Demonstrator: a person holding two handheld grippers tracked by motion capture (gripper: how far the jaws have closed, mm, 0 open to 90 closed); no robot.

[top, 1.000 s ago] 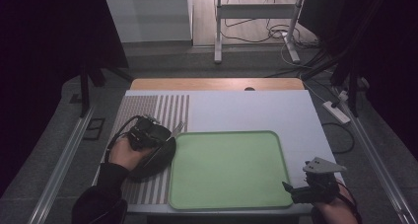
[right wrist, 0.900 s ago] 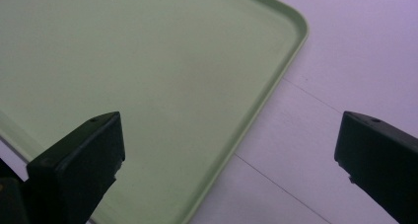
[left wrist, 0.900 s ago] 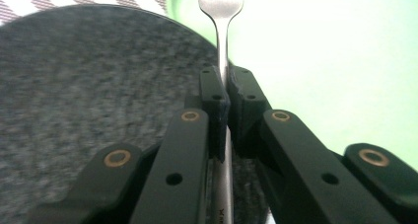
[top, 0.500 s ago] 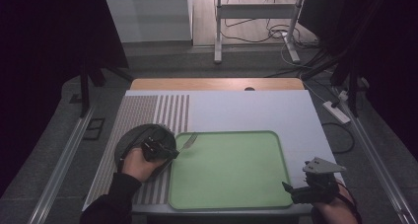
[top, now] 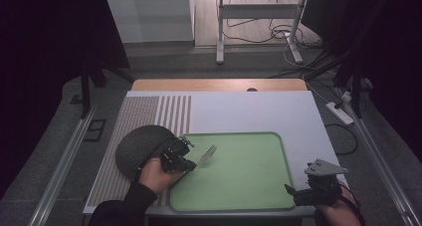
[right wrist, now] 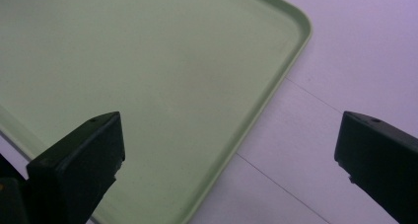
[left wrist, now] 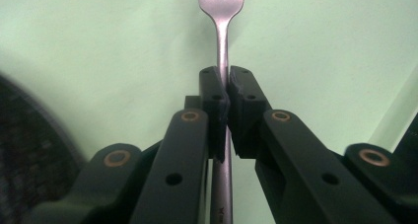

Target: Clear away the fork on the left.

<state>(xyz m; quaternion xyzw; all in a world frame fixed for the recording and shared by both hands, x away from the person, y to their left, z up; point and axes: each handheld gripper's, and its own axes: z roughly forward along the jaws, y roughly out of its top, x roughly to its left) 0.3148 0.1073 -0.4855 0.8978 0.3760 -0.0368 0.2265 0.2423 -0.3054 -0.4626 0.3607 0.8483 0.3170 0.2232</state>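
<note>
Fork (left wrist: 224, 61) is clamped by its handle in the left hand-held gripper (top: 180, 156), long axis pointing up-right over the near-left part of the green tray (top: 239, 196), beside the dark plate (top: 137, 146). Right hand-held gripper (top: 303, 195) sits wide, empty, at the tray's near-right corner, way farther off.

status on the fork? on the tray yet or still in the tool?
Done: the left tool is shut on the fork, clamping its handle in the left gripper view, and the fork head sits over the green tray's left side. In hand: the carry. Left: the fork isn't released yet. The right tool waits open at the tray's near right corner. The dark plate sits left of the tray.
</note>
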